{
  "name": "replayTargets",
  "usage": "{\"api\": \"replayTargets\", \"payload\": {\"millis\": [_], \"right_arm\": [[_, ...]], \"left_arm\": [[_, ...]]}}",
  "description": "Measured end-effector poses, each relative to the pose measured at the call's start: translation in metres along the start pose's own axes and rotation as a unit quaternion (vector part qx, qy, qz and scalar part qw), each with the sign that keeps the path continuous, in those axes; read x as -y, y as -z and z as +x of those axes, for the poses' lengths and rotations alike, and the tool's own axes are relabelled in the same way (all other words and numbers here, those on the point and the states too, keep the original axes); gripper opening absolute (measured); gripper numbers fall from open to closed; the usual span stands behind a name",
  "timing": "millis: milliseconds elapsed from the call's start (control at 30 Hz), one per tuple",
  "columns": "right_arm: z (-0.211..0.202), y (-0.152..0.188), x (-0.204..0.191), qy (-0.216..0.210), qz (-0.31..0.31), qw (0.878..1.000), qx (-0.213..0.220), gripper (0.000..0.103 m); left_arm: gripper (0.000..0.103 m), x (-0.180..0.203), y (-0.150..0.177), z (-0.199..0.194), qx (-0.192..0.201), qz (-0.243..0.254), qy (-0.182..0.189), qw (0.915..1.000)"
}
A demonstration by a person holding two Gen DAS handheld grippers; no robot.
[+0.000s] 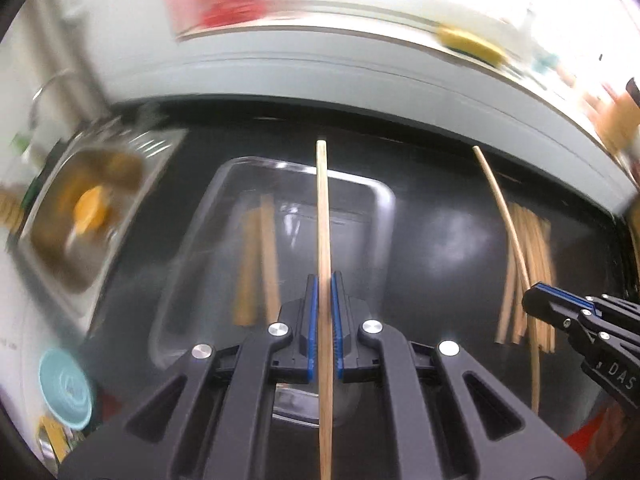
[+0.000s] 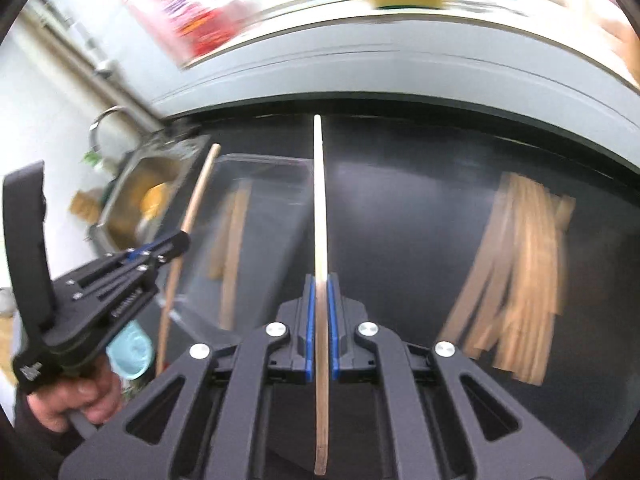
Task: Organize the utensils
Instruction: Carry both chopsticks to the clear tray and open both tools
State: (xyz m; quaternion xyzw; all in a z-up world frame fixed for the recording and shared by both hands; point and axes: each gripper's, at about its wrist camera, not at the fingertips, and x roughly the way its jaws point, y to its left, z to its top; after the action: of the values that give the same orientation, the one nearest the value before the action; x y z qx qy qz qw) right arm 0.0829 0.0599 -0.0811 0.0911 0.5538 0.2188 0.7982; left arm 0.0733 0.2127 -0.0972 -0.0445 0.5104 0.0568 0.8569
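My left gripper (image 1: pixel 324 312) is clamped on one chopstick (image 1: pixel 323 216) above the clear tray (image 1: pixel 192 248); my right gripper (image 2: pixel 319 312) pinches another chopstick (image 2: pixel 319 200) over the counter (image 2: pixel 400 220); each, I judge, could pivot in the narrow grip and drop outside the tray.

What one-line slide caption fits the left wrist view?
Left gripper clamps one chopstick above the clear tray; right gripper holds another.

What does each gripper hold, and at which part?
Each holds one chopstick. Left gripper clamps its chopstick near mid-length; right gripper likewise clamps its chopstick, jaws closed on it.
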Motion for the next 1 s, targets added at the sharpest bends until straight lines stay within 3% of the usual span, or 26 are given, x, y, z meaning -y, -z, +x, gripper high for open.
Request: {"api": "replayTargets", "payload": {"millis": [233,333,667,1000], "right_arm": [[0.073,-0.032,-0.055,-0.047,-0.008,0.998,-0.044,0.007],[0.101,-0.041,-0.066,-0.049,-0.005,0.997,-0.058,0.007],[0.166,-0.05,-0.07,-0.005,-0.012,0.995,-0.095,0.007],[0.18,-0.051,-0.055,-0.006,0.0,0.994,-0.111,0.007]], "left_arm": [[0.006,-0.063,0.001,0.028,-0.018,-0.065,0.001,0.9977],[0.006,-0.074,-0.001,0.046,-0.027,-0.093,0.024,0.995],[0.006,-0.08,0.001,0.097,-0.061,-0.092,0.019,0.9937],[0.006,-0.074,-0.001,0.115,-0.06,-0.073,0.017,0.9954]]}}
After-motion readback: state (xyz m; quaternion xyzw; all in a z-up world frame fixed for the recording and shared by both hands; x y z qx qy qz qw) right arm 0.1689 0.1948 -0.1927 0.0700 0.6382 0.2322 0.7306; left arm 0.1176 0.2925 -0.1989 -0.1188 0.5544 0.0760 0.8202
